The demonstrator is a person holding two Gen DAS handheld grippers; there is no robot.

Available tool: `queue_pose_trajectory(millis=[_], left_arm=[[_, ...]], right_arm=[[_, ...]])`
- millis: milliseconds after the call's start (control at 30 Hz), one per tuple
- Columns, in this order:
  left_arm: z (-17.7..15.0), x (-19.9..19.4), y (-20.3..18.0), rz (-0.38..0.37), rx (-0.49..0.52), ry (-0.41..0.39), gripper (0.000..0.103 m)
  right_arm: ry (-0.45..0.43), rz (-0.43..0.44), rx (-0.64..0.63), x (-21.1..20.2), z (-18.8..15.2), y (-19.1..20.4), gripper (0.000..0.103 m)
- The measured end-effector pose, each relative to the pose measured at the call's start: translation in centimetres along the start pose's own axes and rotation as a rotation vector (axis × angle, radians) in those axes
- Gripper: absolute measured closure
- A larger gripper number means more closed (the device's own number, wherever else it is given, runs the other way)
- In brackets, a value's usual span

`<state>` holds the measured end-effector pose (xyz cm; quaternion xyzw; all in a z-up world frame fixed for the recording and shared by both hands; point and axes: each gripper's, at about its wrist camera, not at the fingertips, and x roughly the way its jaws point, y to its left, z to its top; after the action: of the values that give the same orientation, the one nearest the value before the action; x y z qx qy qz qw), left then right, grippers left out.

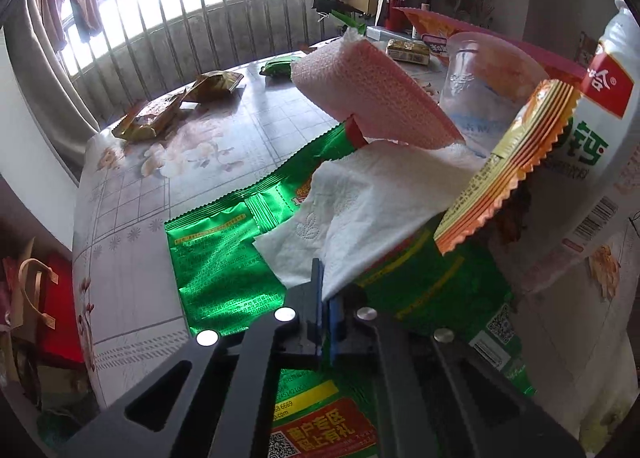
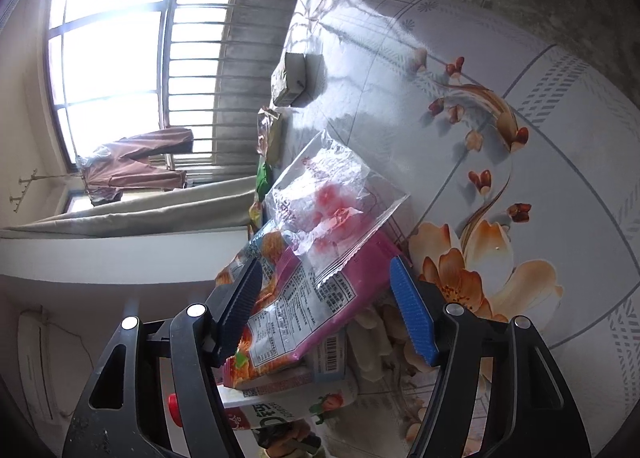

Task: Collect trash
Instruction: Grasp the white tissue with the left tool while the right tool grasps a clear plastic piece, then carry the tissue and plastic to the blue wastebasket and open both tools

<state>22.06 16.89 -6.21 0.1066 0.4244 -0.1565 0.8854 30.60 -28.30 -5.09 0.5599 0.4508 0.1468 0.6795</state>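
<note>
In the left wrist view my left gripper (image 1: pixel 325 284) is shut on a corner of a white tissue (image 1: pixel 360 202). The tissue drapes over a flat green foil wrapper (image 1: pixel 224 258) on the table. A pink-tinted sheet of tissue (image 1: pixel 372 98) stands up behind it, and an orange-striped wrapper (image 1: pixel 508 166) leans at the right. In the right wrist view my right gripper (image 2: pixel 326 310) is open. A pink and orange snack bag (image 2: pixel 288 310) lies between its fingers, with a clear crumpled plastic bag (image 2: pixel 332 210) on top of it. The pads do not clamp the bag.
A white bottle (image 1: pixel 592 130) and a clear cup (image 1: pixel 472 70) stand close on the right of the left gripper. Brown snack wrappers (image 1: pixel 160 114) and a green packet (image 1: pixel 280 66) lie farther off. A small box (image 2: pixel 292 78) sits on the floral tablecloth (image 2: pixel 520 138); a red-capped bottle (image 2: pixel 272 410) lies below.
</note>
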Motion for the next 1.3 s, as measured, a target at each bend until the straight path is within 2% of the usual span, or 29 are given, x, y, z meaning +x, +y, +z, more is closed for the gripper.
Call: queue_pose_trajectory(millis=[133, 267, 367, 433, 533, 633, 867, 1300], left_arm=[[-0.2, -0.5, -0.2, 0.001, -0.004, -0.011, 0.101], [-0.5, -0.7, -0.2, 0.009, -0.002, -0.015, 0.101], [-0.7, -0.9, -0.3, 0.011, -0.005, -0.020, 0.101], [-0.8, -1.1, -0.3, 0.010, -0.008, -0.021, 0.101], [-1.0, -1.5, -0.3, 0.011, -0.011, -0.027, 0.101], [-1.1, -1.8, -0.3, 0.015, -0.016, -0.033, 0.101], [-1.4, -3.4, 0.3, 0.039, -0.055, -0.067, 0.101], [-0.6, -10.2, 1.3, 0.108, -0.158, -0.234, 0.102]], right_arm=[[0.005, -0.020, 0.080, 1.1, 0.9, -1.1, 0.045], [-0.007, -0.016, 0.098, 1.3, 1.6, -1.3, 0.049], [-0.017, -0.011, 0.125, 1.7, 2.1, -1.5, 0.060], [-0.014, -0.018, 0.143, 1.9, 2.1, -1.8, 0.074], [0.007, -0.008, 0.172, 1.9, 1.9, -2.9, 0.087], [0.001, 0.017, 0.192, 1.5, 1.5, -3.5, 0.093], [-0.038, 0.139, 0.183, -0.7, 1.0, -3.0, 0.100], [-0.111, 0.321, 0.096, -7.7, -1.7, -1.3, 0.102]])
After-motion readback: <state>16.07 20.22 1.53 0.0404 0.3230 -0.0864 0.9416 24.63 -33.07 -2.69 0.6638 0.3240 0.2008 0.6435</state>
